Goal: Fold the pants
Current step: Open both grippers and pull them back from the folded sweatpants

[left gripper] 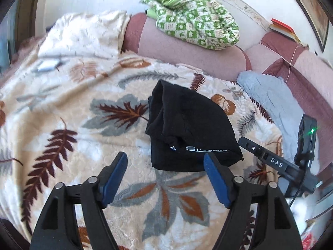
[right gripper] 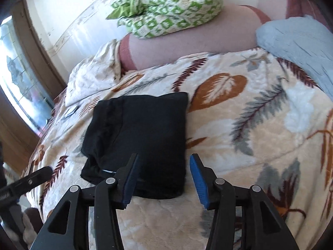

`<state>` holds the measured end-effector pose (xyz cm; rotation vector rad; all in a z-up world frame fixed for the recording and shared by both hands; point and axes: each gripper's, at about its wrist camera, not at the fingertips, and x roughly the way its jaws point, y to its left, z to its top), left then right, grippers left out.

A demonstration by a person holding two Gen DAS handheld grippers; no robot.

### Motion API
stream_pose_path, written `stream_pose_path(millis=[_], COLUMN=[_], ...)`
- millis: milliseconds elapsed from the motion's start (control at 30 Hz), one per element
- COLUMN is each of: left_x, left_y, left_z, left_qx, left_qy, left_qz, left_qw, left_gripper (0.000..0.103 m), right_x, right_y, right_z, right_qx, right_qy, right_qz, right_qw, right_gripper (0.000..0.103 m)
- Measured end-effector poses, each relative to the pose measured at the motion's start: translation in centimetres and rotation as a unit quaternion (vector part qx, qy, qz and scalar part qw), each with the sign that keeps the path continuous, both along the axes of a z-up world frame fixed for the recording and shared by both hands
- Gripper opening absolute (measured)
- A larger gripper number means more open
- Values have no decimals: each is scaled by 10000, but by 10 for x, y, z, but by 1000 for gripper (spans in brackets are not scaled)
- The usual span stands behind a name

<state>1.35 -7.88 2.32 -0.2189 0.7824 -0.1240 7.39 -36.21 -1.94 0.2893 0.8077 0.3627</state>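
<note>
Black pants, folded into a compact rectangular bundle on the leaf-print blanket of the bed; left gripper and right gripper both spread, holding nothing; folding apparently complete, perhaps minor tidying left.

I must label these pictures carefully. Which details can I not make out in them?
- White print on the folded black fabric pants: too small and creased, left wrist view.
- Small pale flat object on the leaf-patterned cream blanket: blurred, left wrist view.
- Right gripper fingers: hidden behind its body, left wrist view.
</note>
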Motion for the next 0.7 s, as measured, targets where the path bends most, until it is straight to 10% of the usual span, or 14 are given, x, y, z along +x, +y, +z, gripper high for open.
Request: stream_pose_path(millis=[167, 433, 700], left_x=[-22, -69, -41], left_y=[-13, -28, -81], left_z=[23, 82, 114], left_qx=[769, 1409, 2103], left_qy=[-761, -2650, -2874], left_qz=[489, 1006, 666], left_qw=[9929, 9486, 9321], left_gripper=[86, 103, 103], right_x=[-4, -33, -64], right_y=[-3, 1, 8], right_z=[7, 26, 29], right_qx=[-219, -351, -700], right_qy=[-51, -515, -770], right_qz=[-303, -355, -518], right_qw=[9993, 9974, 9932], right_gripper=[61, 66, 71])
